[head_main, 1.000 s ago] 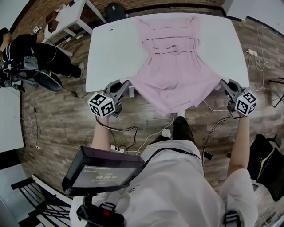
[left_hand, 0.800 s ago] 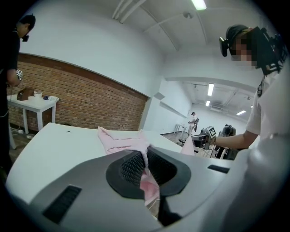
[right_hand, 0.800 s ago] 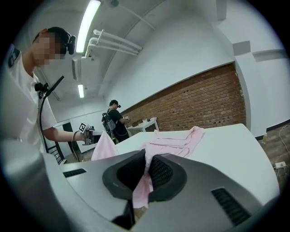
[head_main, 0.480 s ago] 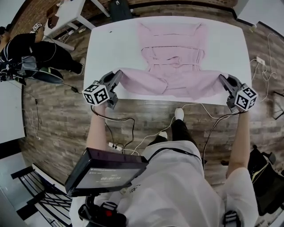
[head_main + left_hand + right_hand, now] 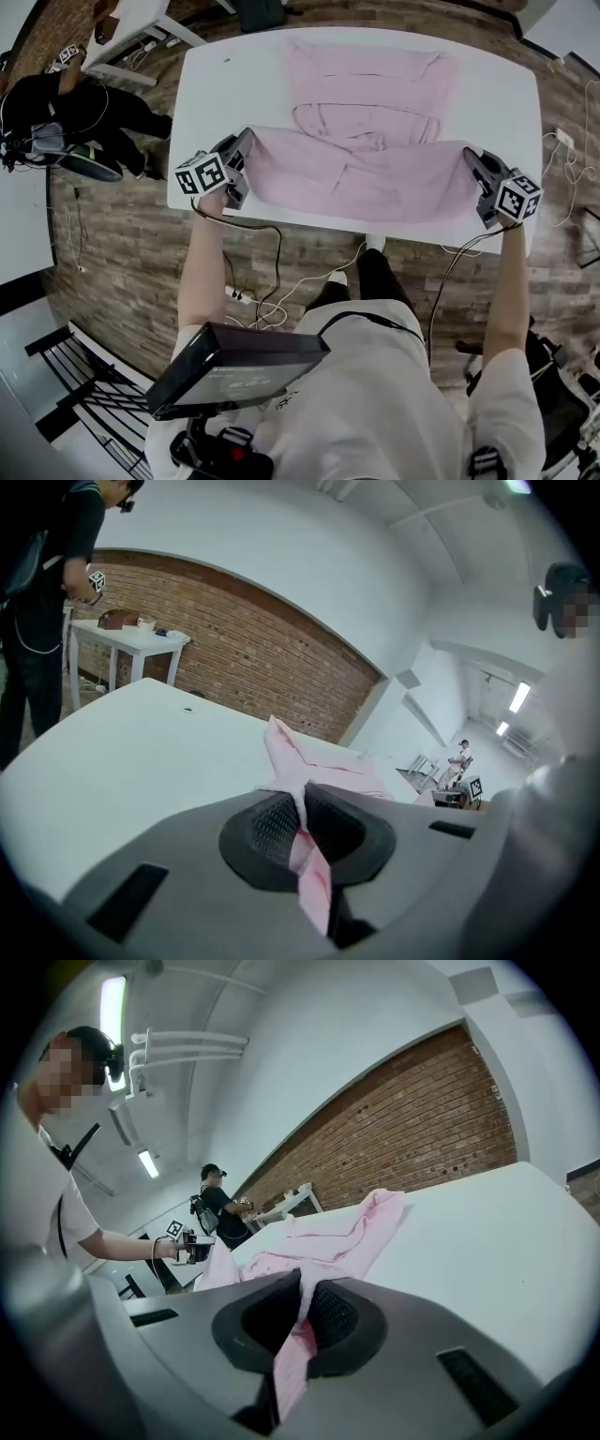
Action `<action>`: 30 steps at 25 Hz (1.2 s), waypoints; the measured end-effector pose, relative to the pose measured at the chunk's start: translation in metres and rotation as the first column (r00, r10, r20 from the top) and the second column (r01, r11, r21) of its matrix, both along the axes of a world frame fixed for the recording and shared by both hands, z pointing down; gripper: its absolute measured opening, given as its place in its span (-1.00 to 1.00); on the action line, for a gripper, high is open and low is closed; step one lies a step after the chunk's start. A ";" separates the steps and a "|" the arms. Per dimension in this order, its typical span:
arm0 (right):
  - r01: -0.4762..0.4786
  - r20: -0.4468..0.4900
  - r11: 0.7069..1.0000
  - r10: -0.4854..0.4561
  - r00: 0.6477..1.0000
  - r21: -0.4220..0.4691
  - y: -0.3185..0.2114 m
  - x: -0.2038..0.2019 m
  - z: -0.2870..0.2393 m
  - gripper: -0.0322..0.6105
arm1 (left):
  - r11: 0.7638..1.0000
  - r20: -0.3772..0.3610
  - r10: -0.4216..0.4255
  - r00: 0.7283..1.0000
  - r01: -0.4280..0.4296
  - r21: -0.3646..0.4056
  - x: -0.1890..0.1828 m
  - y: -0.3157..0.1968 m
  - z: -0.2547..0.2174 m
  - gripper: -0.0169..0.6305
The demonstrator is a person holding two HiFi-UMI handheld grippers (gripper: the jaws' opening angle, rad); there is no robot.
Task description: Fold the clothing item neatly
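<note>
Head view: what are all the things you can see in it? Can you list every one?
pink garment: one, pink, spread on the table, its near edge pulled tight between the two grippers
table: one, white, in the middle
side table: one, white, far left corner
floor: brown wood planks, all around the table
cables: several, black and white, on the floor near the person's feet
person in black: one, far left
black screen: one, at the person's chest
left gripper: one, grey with a marker cube, shut on the garment's left corner
right gripper: one, grey with a marker cube, shut on the garment's right corner
</note>
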State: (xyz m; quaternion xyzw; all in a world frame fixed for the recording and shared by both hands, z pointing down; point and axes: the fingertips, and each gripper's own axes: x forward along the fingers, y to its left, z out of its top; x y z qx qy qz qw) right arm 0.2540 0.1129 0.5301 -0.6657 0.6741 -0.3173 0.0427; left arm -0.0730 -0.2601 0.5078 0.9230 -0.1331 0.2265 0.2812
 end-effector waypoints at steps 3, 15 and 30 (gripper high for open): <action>0.011 0.011 1.000 -0.011 1.000 -0.025 -0.018 0.014 0.015 -0.87 | 1.000 0.045 -0.004 0.999 0.005 -0.008 0.021 -0.010 0.017 -0.91; 0.140 -0.079 0.968 -0.159 0.984 -0.208 -0.038 0.009 0.058 -0.61 | 0.987 0.208 0.124 0.970 -0.143 0.077 0.050 -0.007 0.064 -0.67; 0.137 -0.120 0.875 -0.216 0.969 -0.465 -0.001 0.002 0.061 0.16 | 0.802 0.386 0.584 0.715 -0.581 -0.137 0.014 0.008 0.081 0.15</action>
